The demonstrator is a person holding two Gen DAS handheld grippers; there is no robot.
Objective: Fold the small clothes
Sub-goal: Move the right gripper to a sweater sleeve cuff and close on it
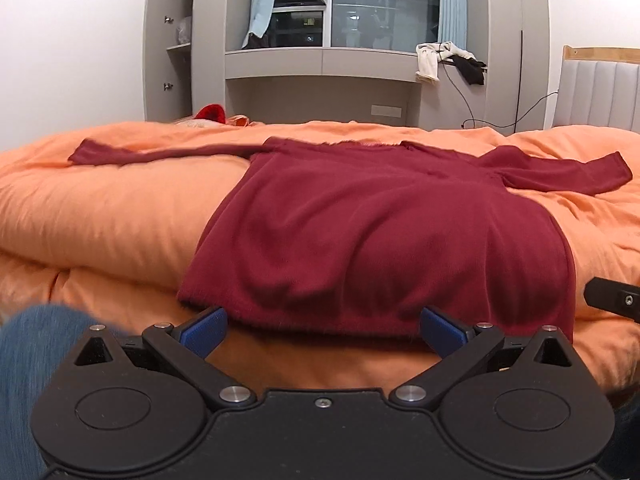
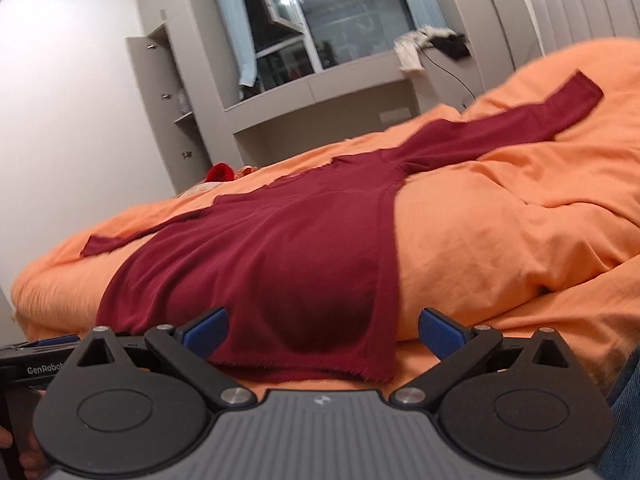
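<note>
Both grippers, left gripper (image 1: 322, 330) and right gripper (image 2: 322, 330), spread wide, seemingly just short of sweater (image 1: 376, 240) hem

An orange duvet (image 1: 120, 216) covers the bed. At its far left corner lies something red (image 1: 211, 113). Behind, a grey shelf unit (image 1: 168, 40) frames a window (image 1: 360, 4) with blue curtains (image 1: 262, 0). White and black clothes (image 1: 444, 60) hang off the ledge; a padded headboard (image 1: 600, 92) stands right.
</note>
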